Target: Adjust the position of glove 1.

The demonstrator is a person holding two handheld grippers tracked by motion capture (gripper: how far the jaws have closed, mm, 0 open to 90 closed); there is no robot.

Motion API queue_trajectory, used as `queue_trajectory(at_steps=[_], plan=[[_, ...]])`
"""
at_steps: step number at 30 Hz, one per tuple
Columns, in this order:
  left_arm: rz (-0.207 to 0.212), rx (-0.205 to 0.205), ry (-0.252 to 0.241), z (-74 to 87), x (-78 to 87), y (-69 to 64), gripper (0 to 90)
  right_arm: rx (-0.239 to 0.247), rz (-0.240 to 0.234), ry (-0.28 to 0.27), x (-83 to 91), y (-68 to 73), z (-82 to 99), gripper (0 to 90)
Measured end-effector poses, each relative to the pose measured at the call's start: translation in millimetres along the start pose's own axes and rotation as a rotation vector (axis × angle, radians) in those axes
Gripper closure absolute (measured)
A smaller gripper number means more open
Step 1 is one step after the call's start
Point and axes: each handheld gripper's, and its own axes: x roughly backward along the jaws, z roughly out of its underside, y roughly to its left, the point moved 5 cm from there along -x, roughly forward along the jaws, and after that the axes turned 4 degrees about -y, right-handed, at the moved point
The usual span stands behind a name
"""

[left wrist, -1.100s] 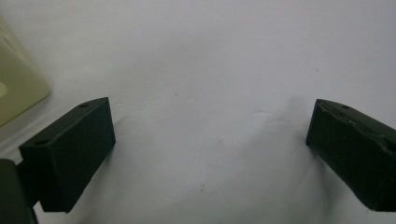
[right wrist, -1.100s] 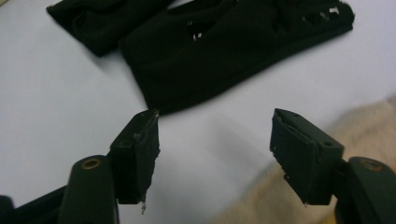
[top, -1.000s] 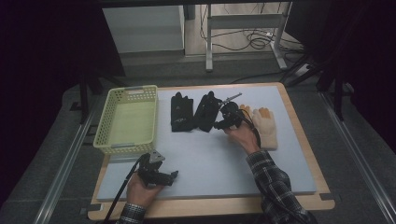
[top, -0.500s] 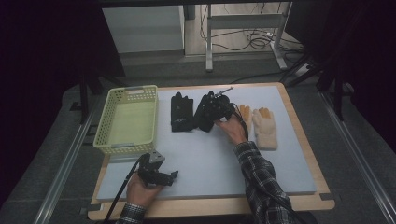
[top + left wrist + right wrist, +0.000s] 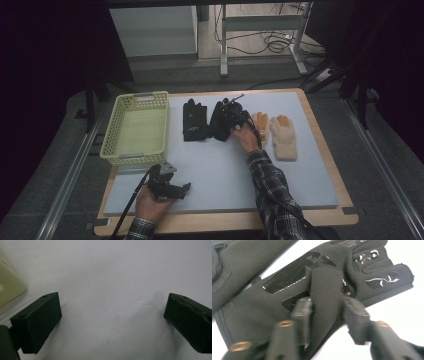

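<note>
The right gripper sits over the right-hand one of two black gloves lying side by side on the counter; in the right gripper view its two jaws have just been closing and now stand narrow on either side of a raised fold of that black glove, which bears glossy patches on the palm and fingers; the pads press on the fold from both sides, though motion blur softens their edges; the other black glove lies flat just to the left, near the yellow-green basket and apart from it; to the right of the person's hand lie two tan gloves, side by side and close to the gripped one; the left gripper rests low near the front edge of the counter, below the basket; in the left gripper view its jaws stand wide apart with only bare pale counter between them, holding nothing, and a corner of the basket shows at the left edge.
</note>
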Motion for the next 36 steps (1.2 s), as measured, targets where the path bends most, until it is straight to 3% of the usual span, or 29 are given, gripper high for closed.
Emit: queue_trajectory(at_steps=[2,8,11,19,22,28,36], plan=[[0.000,0.000,0.000,0.0,0.0,0.0,1.6,0.020,0.004,-0.001,1.1,1.1,0.4,83.7],[0.000,0.001,0.000,0.0,0.0,0.0,1.6,0.075,0.020,-0.018,5.9,2.2,-0.3,85.4],[0.000,0.001,0.000,0.0,-0.1,0.0,1.6,0.063,0.006,-0.036,11.8,1.5,-1.3,85.4],[-0.001,-0.001,0.000,0.1,-0.1,0.1,1.6,-0.010,-0.096,-0.120,53.2,3.3,-5.2,85.5],[-0.001,-0.001,-0.001,0.1,-0.1,0.1,1.6,-0.022,-0.143,-0.155,76.3,13.4,-3.1,85.4],[-0.001,-0.002,0.000,0.1,-0.1,0.1,1.6,-0.056,-0.211,-0.193,103.2,29.8,4.3,85.4],[-0.002,-0.003,-0.001,0.0,0.0,0.1,1.6,-0.033,-0.261,-0.226,142.0,66.6,32.4,85.2]])
